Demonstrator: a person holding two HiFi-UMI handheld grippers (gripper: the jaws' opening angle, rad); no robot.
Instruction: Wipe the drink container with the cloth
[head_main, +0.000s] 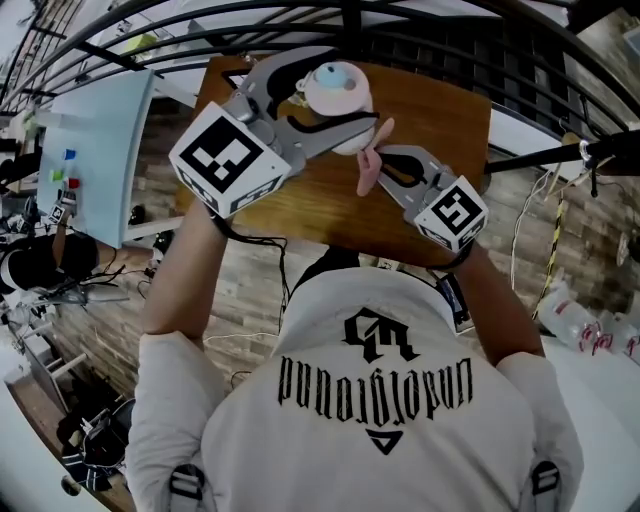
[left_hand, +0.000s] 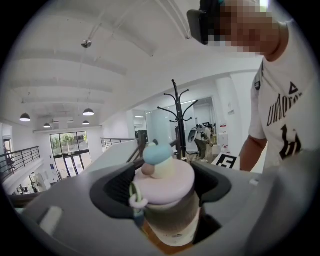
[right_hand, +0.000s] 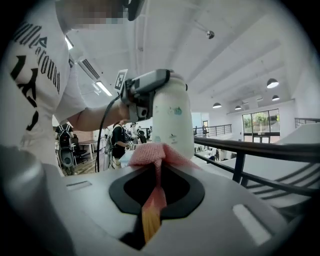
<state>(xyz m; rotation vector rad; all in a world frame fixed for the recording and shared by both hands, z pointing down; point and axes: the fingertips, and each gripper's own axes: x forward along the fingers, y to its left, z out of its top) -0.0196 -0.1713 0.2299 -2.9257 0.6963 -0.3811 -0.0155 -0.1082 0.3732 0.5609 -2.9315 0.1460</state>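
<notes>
While the left gripper (head_main: 330, 100) clamps the drink bottle (right_hand: 172, 120) at upper centre, the right gripper (head_main: 385, 160) pinches the pink cloth (right_hand: 155, 152) just beside it. Wiping looks barely begun.

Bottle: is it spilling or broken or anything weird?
Nothing stands out. The bottle has its lid on and sits in the left hand-held gripper. The right hand-held gripper holds the cloth by it. No spill shows.

We wear a white short-sleeved T-shirt (head_main: 380, 440) with black gothic lettering and a small triangle mark on the chest (upside down to the head camera). Our left tongs (head_main: 335, 95) and right tongs (head_main: 383, 165) are grey plastic. The left cube (head_main: 228, 160) and right cube (head_main: 452, 212) are white with black square markers. A black cable (head_main: 250, 240) trails under the left one.
</notes>
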